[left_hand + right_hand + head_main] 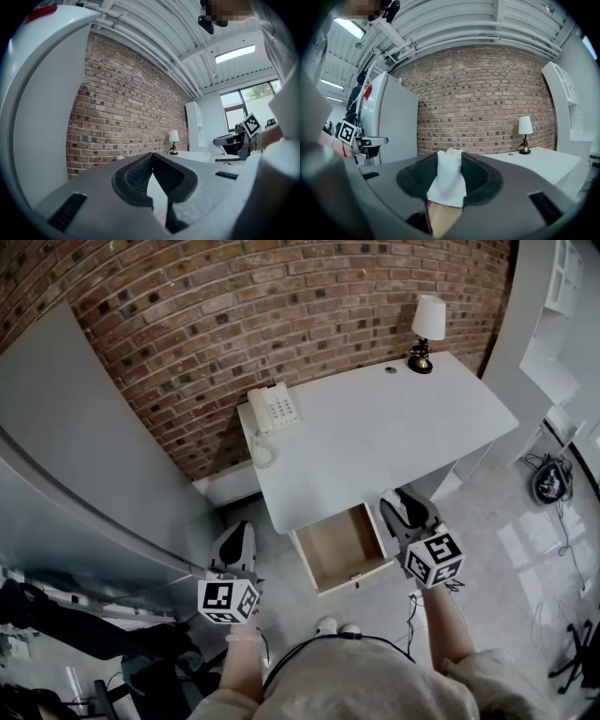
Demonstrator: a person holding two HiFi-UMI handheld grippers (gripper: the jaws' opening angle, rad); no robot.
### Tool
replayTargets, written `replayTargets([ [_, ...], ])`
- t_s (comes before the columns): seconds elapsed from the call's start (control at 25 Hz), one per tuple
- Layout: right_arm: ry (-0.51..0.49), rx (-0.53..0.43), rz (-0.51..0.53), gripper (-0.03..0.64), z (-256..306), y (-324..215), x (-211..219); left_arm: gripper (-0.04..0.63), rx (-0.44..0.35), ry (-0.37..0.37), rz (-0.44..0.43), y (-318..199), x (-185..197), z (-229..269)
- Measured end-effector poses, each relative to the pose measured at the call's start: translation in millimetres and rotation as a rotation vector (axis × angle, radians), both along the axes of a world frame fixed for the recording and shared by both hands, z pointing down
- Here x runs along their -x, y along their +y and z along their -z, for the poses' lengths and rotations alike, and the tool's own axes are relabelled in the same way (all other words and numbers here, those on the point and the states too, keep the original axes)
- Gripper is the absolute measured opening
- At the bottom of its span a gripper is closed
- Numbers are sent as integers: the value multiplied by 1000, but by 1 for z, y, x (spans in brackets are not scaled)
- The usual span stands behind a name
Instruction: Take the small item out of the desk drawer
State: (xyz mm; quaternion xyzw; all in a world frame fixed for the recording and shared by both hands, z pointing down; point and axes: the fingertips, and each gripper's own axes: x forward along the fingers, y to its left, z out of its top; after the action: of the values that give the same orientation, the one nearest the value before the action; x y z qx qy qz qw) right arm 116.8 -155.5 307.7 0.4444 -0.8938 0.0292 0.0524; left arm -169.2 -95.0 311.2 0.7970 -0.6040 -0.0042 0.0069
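The right gripper [451, 155] is clamping its jaws on a small white item [449, 180]. It is a flat thing like a folded slip or packet (what exactly it is, I cannot tell). The item is standing upright between the two dark pads, its top edge showing at their tips.

In the head view this gripper is hanging just to the right of the open drawer [342, 545], near its right wall. The item is sitting in the jaws rather than lying in the drawer, although the head view is too small to show it there. The drawer is standing pulled out from the front edge of the white bench [375, 437], and its pale wooden bottom is showing.

The left gripper [239, 529] is hovering well to the left of the drawer, off the bench and over the floor. Its jaws are resting tip to tip (the ribbed pads are spreading apart only toward the camera), and they are pinching nothing.

Both grippers are pointing roughly level toward the brick wall [234, 315], which is running behind the drawer beyond the bench. A white telephone [274, 409] is sitting behind and to the left of the drawer, at the bench's rear corner. A small lamp [427, 329] with a white shade is standing far behind and to the right of the drawer, against the wall.
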Motion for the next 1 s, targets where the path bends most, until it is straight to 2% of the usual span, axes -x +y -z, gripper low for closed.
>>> replayTargets([
  [1.0, -28, 16, -26, 160, -3, -1, -10, -2, 10, 1, -11, -6, -3, -4],
])
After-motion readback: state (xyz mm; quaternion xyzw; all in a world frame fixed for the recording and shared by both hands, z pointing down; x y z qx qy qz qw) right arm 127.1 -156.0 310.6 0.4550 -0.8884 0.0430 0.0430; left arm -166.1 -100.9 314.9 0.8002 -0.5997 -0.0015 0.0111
